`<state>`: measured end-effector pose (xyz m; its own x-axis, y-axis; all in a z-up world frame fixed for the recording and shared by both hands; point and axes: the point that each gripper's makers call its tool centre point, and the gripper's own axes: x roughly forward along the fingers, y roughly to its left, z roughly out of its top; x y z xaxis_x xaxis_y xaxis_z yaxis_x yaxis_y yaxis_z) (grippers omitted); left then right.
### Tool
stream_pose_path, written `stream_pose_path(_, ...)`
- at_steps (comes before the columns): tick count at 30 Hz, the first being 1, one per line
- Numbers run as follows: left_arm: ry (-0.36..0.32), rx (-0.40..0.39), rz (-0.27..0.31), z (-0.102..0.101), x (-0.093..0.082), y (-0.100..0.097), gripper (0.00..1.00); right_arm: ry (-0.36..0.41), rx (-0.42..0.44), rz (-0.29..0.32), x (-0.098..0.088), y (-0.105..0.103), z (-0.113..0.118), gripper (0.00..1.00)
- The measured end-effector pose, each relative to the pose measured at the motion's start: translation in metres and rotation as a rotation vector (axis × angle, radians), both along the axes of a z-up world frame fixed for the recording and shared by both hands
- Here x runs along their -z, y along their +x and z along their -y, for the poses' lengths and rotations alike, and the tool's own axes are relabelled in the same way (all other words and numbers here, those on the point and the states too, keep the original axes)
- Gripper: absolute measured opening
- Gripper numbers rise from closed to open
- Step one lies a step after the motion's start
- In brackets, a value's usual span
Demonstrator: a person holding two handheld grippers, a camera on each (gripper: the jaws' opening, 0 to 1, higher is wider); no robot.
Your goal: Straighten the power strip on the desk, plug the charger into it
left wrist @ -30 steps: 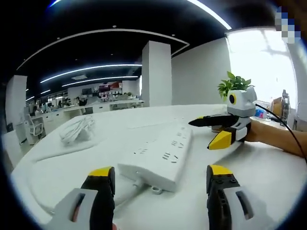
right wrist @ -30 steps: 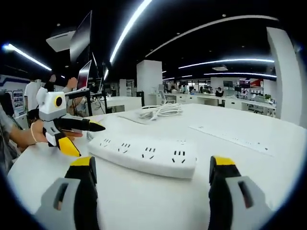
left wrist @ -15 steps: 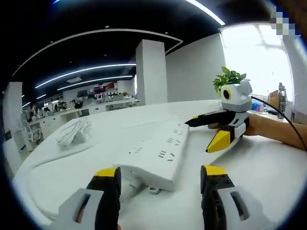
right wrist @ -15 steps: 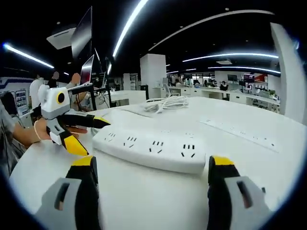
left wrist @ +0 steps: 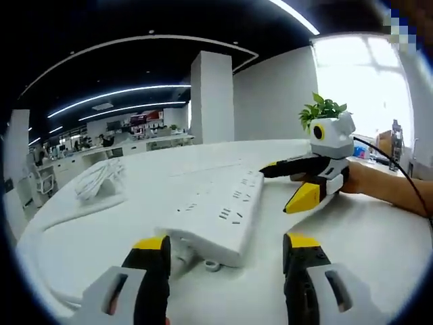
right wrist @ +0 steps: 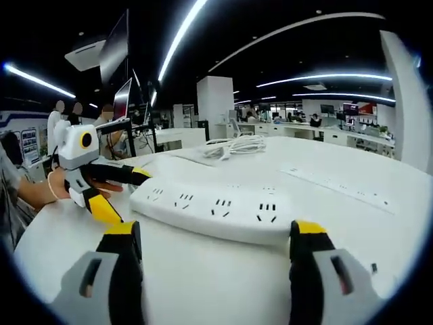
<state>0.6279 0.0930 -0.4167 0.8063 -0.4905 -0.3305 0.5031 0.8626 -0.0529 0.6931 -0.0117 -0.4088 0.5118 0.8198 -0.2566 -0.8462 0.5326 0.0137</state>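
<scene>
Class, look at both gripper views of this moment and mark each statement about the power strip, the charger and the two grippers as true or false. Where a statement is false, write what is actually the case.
1. The left gripper has its jaws spread apart, with an end of the power strip in front of them. True.
2. A charger is already plugged into the power strip. False: every socket that shows is bare.
3. The bundled white cable lies on the desk, apart from the strip. True.
4. The right gripper is clamped shut on the strip. False: its jaws stand open by the strip's far end.
5. A green plant stands behind the right gripper in the left gripper view. True.
</scene>
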Motion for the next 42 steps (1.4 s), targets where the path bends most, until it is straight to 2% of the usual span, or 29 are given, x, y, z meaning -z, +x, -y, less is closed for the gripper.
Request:
stream_pose_path(8,0.016,-0.002,0.003,0.0,0.002,0.0,0.67,0.012,0.0,-0.003,-0.001,0.0,0.0,0.91)
stream_pose_path(13,-0.005,-0.008,0.0,-0.001,0.001,0.001,0.64,0.022,0.004,-0.012,-0.002,-0.003,0.0,0.91)
stream_pose_path(18,-0.016,-0.012,-0.003,-0.002,0.0,0.002,0.64,0.025,0.021,-0.021,-0.002,-0.002,0.003,0.85)
stream_pose_path(23,0.005,-0.015,0.003,-0.003,0.0,0.003,0.64,0.018,0.051,-0.025,-0.002,-0.003,0.005,0.79)
stream_pose_path(27,-0.008,-0.015,0.002,-0.004,0.0,0.003,0.63,0.0,0.104,-0.018,-0.002,0.0,0.008,0.72)
stream_pose_path(42,0.041,-0.057,0.03,-0.016,0.001,0.008,0.47,-0.037,0.178,-0.004,0.001,-0.005,0.01,0.65)
